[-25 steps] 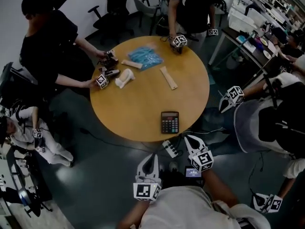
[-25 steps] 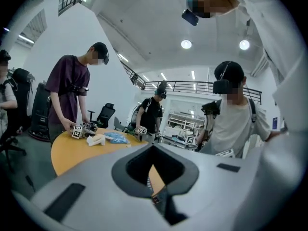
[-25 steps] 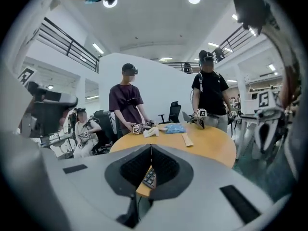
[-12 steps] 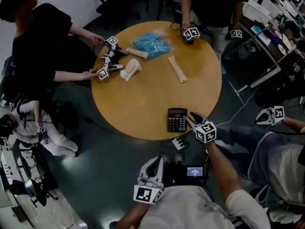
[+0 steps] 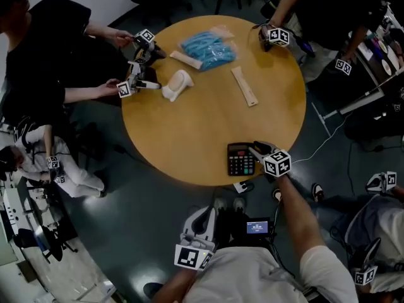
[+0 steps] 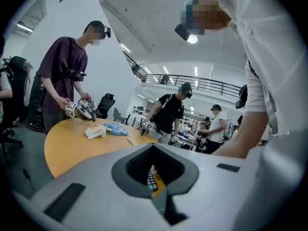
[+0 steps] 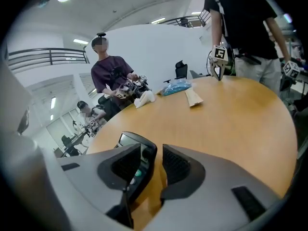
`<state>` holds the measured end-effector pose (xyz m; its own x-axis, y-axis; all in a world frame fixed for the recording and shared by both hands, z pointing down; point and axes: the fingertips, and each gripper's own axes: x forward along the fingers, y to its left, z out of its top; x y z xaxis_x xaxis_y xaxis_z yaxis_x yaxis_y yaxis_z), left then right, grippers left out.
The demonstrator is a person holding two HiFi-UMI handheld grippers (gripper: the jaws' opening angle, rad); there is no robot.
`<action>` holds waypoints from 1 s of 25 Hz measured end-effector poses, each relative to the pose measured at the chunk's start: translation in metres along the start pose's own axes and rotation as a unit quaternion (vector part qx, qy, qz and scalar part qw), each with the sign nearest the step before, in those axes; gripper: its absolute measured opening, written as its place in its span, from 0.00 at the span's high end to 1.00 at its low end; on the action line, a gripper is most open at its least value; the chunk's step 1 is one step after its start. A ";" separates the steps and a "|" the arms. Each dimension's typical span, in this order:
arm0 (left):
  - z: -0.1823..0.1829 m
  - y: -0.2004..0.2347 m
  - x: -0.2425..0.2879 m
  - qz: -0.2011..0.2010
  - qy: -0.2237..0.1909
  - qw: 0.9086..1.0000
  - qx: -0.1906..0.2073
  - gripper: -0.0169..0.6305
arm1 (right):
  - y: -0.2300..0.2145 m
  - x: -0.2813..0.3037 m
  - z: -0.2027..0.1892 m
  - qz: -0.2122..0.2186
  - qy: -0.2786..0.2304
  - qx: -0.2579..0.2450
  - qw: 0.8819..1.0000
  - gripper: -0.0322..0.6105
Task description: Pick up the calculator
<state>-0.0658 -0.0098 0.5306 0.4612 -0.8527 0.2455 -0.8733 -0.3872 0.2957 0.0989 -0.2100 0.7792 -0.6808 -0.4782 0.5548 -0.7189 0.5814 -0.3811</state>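
My left tongs (image 5: 203,214) hang closed and empty, short of the tabletop (image 5: 189,131), with a power strip (image 5: 243,186) on the floor between them and my right tongs (image 5: 257,149). Those were off the tabletop a second ago and are now opening over the calculator (image 5: 240,160) at the near rim. Only their own view shows its right edge between the jaws.
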 end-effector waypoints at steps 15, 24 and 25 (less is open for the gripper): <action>-0.008 0.007 -0.003 0.016 -0.002 1.000 -0.012 0.96 | 0.021 -0.002 0.011 0.090 0.023 -0.013 0.996 0.81; -0.001 -0.001 -0.007 0.016 -0.016 1.000 -0.008 0.96 | 0.066 -0.040 0.032 0.016 -0.005 -0.074 0.997 0.86; 0.000 -0.002 -0.007 0.019 -0.017 1.000 -0.007 0.96 | 0.071 -0.043 0.033 0.003 -0.006 -0.081 0.997 0.86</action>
<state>-0.0677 -0.0027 0.5287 0.4222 -0.8780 0.2255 -0.8876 -0.3499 0.2994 0.0728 -0.1700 0.7035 -0.6869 -0.4813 0.5445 -0.6835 0.6825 -0.2589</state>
